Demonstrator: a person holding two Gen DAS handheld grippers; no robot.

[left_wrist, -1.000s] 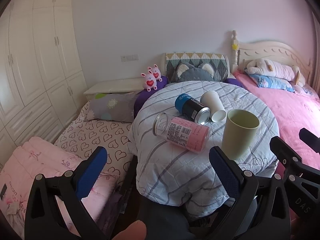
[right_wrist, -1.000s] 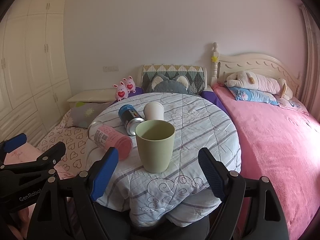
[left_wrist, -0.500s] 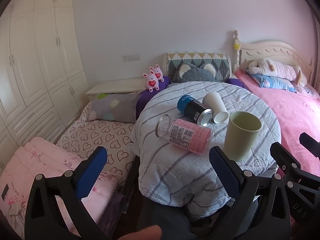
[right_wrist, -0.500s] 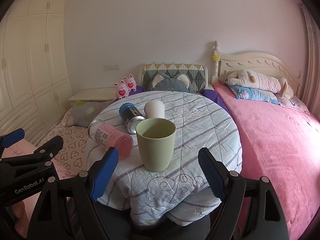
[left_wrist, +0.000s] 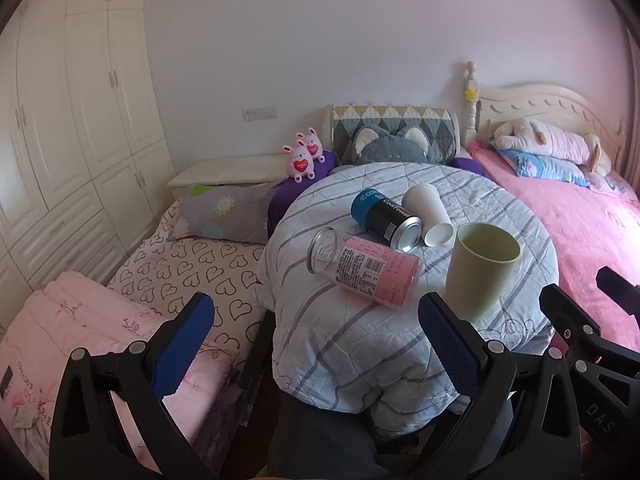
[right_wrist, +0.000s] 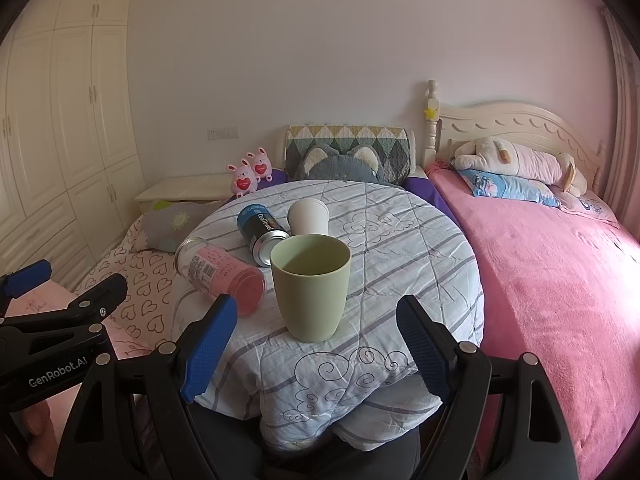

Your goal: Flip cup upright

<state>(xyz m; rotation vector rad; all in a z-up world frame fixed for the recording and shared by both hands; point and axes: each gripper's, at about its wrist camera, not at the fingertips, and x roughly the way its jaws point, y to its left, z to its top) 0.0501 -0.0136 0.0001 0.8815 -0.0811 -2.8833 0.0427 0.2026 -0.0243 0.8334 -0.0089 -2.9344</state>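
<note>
A pale green cup (right_wrist: 310,286) stands upright, mouth up, near the front edge of a round table under a striped quilt (right_wrist: 400,248); it also shows in the left wrist view (left_wrist: 480,270). My right gripper (right_wrist: 318,344) is open and empty, just in front of the cup, apart from it. My left gripper (left_wrist: 318,346) is open and empty, low and left of the table. A white paper cup (right_wrist: 309,216) lies on its side behind the green cup.
A pink can (right_wrist: 220,274) and a blue-black can (right_wrist: 262,228) lie on their sides left of the green cup. A pink bed (right_wrist: 552,280) is to the right. A heart-print mattress (left_wrist: 188,268) and wardrobe (left_wrist: 60,140) are left.
Both grippers have drawn back slightly from the table. The green cup and the cans have not moved.
</note>
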